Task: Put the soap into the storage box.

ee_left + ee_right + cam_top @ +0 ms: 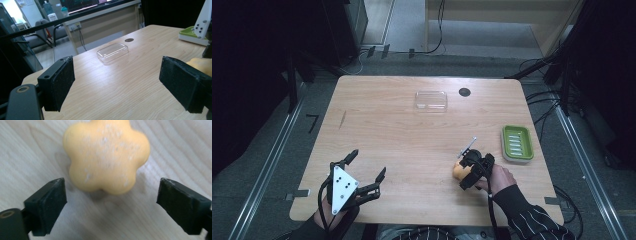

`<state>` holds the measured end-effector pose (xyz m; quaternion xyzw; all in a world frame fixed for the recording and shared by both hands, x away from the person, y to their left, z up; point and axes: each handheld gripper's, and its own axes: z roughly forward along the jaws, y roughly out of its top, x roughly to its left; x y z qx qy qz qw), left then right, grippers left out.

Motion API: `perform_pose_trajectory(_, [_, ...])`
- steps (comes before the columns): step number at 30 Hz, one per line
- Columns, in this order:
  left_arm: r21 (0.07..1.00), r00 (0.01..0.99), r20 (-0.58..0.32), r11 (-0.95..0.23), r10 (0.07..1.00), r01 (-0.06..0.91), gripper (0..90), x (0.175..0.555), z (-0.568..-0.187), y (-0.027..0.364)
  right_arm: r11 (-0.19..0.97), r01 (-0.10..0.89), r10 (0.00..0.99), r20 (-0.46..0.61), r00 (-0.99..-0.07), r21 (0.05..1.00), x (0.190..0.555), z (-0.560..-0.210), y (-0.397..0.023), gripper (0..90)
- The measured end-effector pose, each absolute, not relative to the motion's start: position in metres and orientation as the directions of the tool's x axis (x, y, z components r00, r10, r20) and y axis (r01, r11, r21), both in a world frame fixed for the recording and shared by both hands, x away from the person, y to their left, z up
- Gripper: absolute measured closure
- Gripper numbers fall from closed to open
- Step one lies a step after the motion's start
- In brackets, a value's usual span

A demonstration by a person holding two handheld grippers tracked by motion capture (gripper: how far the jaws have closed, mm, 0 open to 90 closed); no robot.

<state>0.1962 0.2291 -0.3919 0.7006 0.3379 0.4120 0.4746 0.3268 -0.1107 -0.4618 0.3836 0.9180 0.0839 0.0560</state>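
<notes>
The right tool (110,202) hangs over a yellow-orange flower-shaped soap (106,156) lying on the light wooden table (412,145), jaws spread wide to either side and not touching it. The left tool (364,172), also spread wide, holds nothing at the table's near-left corner. A clear plastic lid (431,100) and a green soap dish (517,143) lie farther off.

Wooden table (402,145) with clear lid (431,100), green tray (517,143), yellow flower-shaped piece (106,156)

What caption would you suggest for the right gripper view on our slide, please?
Open right gripper poised above a yellow flower-shaped soap lying on the wooden table.
</notes>
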Motion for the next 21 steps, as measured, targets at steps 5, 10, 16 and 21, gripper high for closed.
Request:
perform_pose_trajectory(5, [0.944, 0.431, 0.254, -0.319, 0.866, 0.083, 13.5, 0.1963, -0.3919, 0.2293, 0.683, 0.696, 0.720, -0.046, -0.692, 0.224, 0.3297, -0.4582, -0.1065, 16.0])
perform_pose_trajectory(10, [0.944, 0.431, 0.255, -0.319, 0.866, 0.083, 13.5, 0.1963, -0.3918, 0.2295, 0.687, 0.693, 0.715, -0.029, -0.699, 0.221, 0.3309, -0.4580, -0.1048, 26.0])
perform_pose_trajectory(16, [0.944, 0.431, 0.256, -0.320, 0.865, 0.082, 13.5, 0.1962, -0.3918, 0.2293, 0.707, 0.672, 0.691, -0.015, -0.722, 0.219, 0.3311, -0.4570, -0.1050, 34.5])
perform_pose_trajectory(21, [0.944, 0.432, 0.256, -0.320, 0.865, 0.082, 13.5, 0.1962, -0.3919, 0.2292, 0.729, 0.651, 0.668, -0.009, -0.745, 0.213, 0.3330, -0.4567, -0.1075, 38.7])
